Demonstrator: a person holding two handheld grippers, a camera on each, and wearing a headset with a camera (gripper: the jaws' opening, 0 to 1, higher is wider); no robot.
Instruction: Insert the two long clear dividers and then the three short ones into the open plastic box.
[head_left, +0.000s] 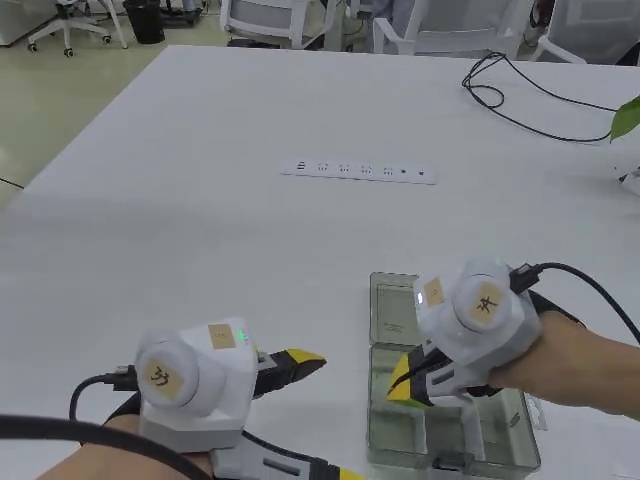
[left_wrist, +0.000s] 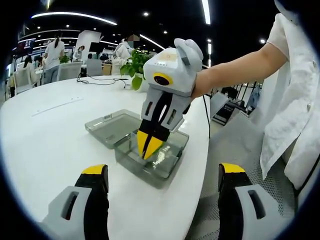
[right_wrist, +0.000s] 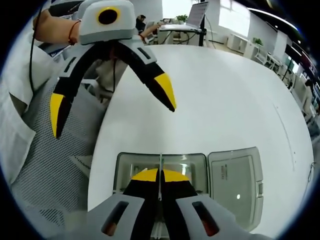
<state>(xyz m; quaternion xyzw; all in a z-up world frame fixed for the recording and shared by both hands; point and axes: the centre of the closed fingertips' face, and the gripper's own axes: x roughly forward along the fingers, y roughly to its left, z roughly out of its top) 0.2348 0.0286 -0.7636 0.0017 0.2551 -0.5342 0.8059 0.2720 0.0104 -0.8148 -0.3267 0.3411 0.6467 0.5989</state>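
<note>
White table, wide. Office chairs stand beyond its far edge, a power strip lies mid-table, a black cable loops far right, and there's a green leaf at the rt edge. Left gripper is at bottom left, jaws spread wide, nothing between them. Right of it is the open plastic box, lid flat on the far side. Right gripper has its tips down in the box, jaws pressed together on a clear divider – right gripper view shows its thin edge upright. Left gripper view adds ceiling light strips & people at far desks.
</note>
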